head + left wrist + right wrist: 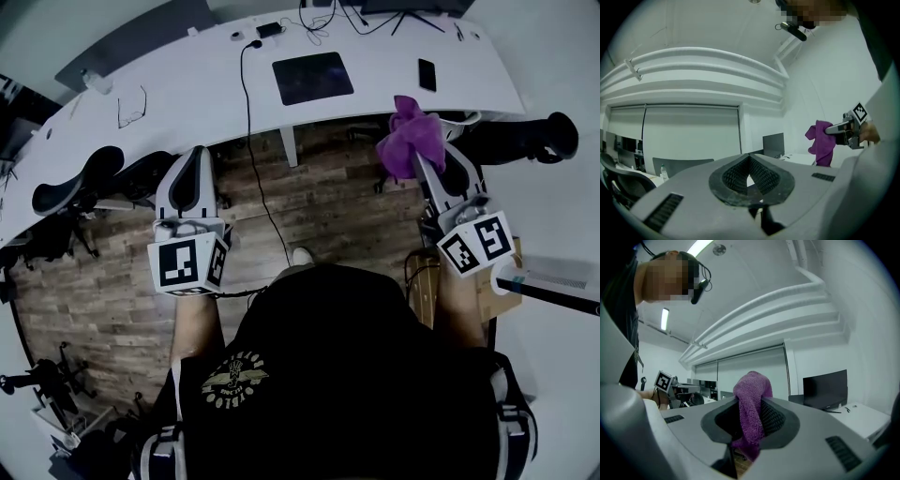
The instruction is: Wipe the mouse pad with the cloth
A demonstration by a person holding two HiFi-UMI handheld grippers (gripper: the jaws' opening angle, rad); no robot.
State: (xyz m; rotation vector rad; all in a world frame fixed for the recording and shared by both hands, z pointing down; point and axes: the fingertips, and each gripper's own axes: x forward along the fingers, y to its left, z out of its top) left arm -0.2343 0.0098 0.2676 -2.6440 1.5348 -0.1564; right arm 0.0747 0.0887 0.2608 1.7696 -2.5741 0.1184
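Observation:
A dark mouse pad (312, 77) lies on the curved white desk (187, 89) ahead of me. A purple cloth (409, 131) is bunched up and pinched in my right gripper (419, 157), held in the air in front of the desk's right part, short of the pad. In the right gripper view the cloth (751, 411) fills the gap between the jaws of the right gripper (750, 401) and droops below them. My left gripper (198, 152) hangs at the left over the floor, its jaws together and empty. In the left gripper view the left gripper (750, 159) looks across at the cloth (821, 143).
A phone (427, 74) lies right of the pad, and a cable (248, 103) runs down off the desk left of it. Glasses (131, 106) rest on the desk's left. Office chairs (80, 180) stand under the desk at left, another (525, 136) at right. Wooden floor (309, 206) lies below.

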